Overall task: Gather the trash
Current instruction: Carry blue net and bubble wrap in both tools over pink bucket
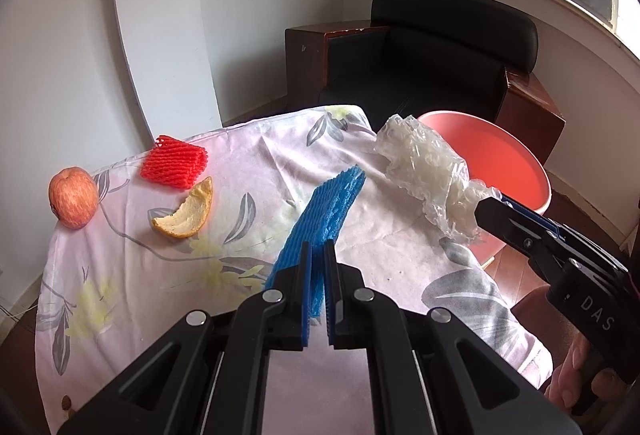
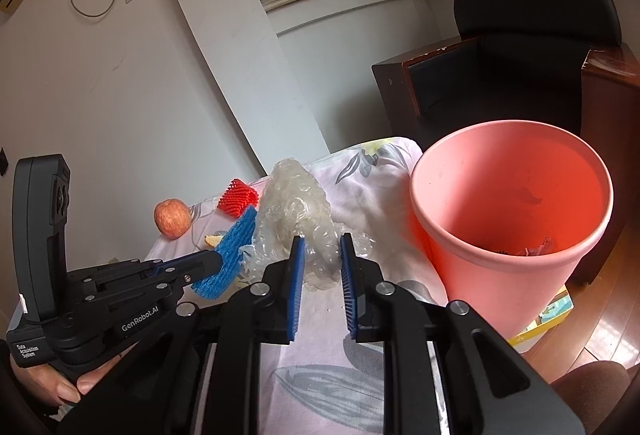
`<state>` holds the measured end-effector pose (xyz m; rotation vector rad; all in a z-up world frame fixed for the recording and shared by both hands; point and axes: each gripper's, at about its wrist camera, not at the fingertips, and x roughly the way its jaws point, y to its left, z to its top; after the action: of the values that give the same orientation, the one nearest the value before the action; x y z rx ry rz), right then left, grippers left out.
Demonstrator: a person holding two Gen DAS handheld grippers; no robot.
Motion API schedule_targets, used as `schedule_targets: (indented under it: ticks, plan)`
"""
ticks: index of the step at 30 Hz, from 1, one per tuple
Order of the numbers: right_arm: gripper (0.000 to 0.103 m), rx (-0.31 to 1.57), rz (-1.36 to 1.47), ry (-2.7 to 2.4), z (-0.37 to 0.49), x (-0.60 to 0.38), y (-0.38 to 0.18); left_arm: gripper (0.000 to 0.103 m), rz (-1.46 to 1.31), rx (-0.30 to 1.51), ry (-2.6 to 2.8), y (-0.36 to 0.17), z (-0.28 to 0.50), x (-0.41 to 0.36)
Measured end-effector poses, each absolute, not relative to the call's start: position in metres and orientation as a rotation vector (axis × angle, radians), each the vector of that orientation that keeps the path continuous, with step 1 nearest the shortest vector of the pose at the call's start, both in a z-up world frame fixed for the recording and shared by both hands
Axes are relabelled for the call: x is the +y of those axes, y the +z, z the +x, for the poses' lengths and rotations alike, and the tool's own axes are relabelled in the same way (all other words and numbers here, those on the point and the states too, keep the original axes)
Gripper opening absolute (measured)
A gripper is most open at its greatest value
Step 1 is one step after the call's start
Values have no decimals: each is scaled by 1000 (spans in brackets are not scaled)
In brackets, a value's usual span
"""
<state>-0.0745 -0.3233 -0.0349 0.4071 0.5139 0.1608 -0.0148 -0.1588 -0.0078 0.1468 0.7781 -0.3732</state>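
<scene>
While the apple (image 1: 73, 202), red foam net (image 1: 174, 162) and orange peel (image 1: 187, 210) lie on the table (image 1: 132, 287) at far left, the left tool (image 1: 317, 255) pinches the blue foam net (image 1: 324, 213). Rightward, the right tool (image 2: 322, 249) grips crumpled bubble wrap (image 2: 294, 207) (clear plastic) beside the pink bin (image 2: 508, 219).

Left gripper (image 1: 318, 255) pitched downward, jaws clamped on blue foam net (image 1: 320, 211); right gripper (image 2: 322, 251) angled shallower, pads pinching clear bubble wrap (image 2: 296, 211); hand (image 2: 52, 379) beneath each handle.
</scene>
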Motion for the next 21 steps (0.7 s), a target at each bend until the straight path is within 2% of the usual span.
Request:
schedule_targets:
  ticks: [21]
  plan:
    - [18, 425, 453, 12, -81, -384, -18, 5, 170, 686, -509, 18, -13, -217]
